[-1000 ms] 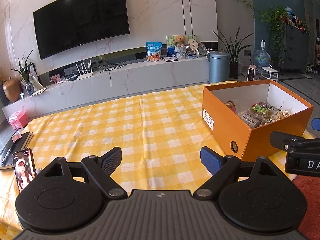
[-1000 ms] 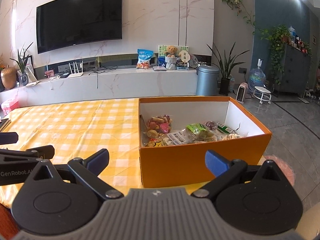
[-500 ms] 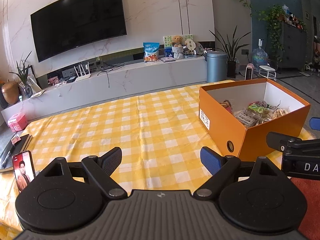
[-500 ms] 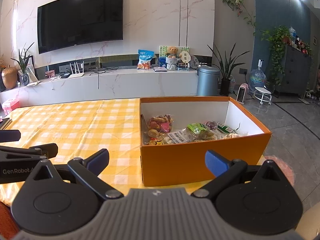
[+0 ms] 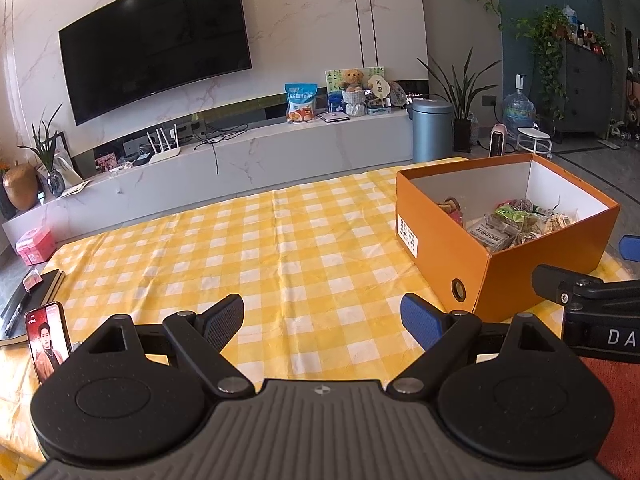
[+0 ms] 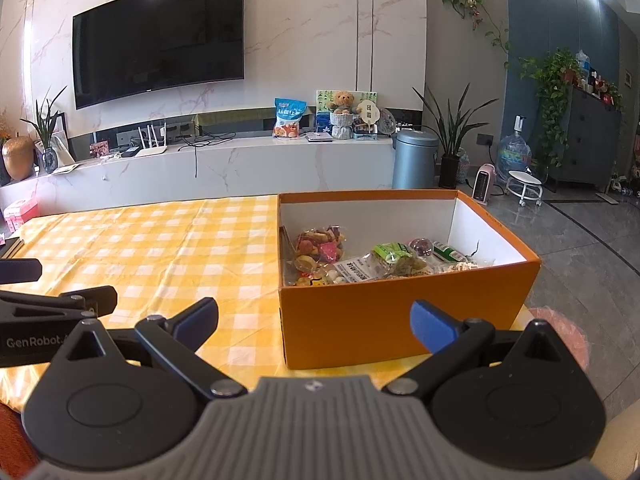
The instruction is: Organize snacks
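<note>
An orange cardboard box (image 6: 384, 320) stands open on the yellow checked tablecloth (image 6: 160, 248), with several wrapped snacks (image 6: 360, 260) inside. It also shows at the right of the left wrist view (image 5: 520, 256), with the snacks (image 5: 512, 220) inside. My right gripper (image 6: 314, 320) is open and empty, held just in front of the box's near wall. My left gripper (image 5: 322, 316) is open and empty above the cloth, left of the box. The right gripper's body (image 5: 592, 312) shows at the right edge of the left wrist view.
A phone (image 5: 48, 340) with a lit screen and dark books (image 5: 28, 300) lie at the table's left edge. A marble TV bench (image 6: 224, 168) with a snack bag (image 6: 288, 118) stands behind the table. A grey bin (image 6: 414, 158) and plants stand at the back right.
Both grippers have drawn back and risen slightly, so the box looks a little farther away. Both stay open and empty.
</note>
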The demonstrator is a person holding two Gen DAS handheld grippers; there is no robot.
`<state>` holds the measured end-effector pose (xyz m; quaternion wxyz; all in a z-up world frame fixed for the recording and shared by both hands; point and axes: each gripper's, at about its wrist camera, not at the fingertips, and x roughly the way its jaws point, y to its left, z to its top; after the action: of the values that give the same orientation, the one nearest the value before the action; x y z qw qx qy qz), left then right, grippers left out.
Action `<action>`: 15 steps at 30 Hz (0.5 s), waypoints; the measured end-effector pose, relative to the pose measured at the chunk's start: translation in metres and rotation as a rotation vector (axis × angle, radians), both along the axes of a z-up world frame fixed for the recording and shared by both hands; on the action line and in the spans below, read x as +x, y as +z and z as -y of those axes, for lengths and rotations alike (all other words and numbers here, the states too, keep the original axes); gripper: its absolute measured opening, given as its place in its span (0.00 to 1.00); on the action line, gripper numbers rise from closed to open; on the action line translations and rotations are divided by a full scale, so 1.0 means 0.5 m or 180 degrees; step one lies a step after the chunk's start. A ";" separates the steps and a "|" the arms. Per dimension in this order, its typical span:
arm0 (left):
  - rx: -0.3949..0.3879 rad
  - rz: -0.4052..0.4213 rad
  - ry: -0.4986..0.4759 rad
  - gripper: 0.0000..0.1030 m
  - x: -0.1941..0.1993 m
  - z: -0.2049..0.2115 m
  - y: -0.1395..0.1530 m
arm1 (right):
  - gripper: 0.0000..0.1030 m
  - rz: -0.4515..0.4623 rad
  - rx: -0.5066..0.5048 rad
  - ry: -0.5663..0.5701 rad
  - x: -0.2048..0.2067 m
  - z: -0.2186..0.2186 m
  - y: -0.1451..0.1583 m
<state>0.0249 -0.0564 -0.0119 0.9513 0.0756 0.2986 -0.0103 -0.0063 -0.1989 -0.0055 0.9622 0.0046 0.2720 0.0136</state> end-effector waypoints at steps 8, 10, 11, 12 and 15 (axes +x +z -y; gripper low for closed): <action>0.0005 -0.0008 0.0001 1.00 0.000 0.002 0.001 | 0.97 -0.0038 0.0027 -0.0036 0.001 0.001 -0.006; 0.0005 -0.0011 -0.0003 1.00 -0.001 0.003 0.000 | 0.97 -0.0044 0.0032 -0.0040 0.001 0.001 -0.007; 0.0007 -0.0013 -0.0001 1.00 -0.001 0.003 -0.001 | 0.97 -0.0042 0.0035 -0.0042 0.001 0.001 -0.007; 0.0009 -0.0014 0.0001 1.00 -0.002 0.003 -0.002 | 0.97 -0.0039 0.0036 -0.0044 0.001 0.001 -0.007; 0.0006 -0.0012 -0.0005 1.00 -0.001 0.004 0.000 | 0.97 -0.0041 0.0038 -0.0050 0.000 0.002 -0.008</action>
<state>0.0242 -0.0582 -0.0121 0.9507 0.0768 0.3003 -0.0109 -0.0061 -0.1997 -0.0093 0.9605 0.0126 0.2780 0.0076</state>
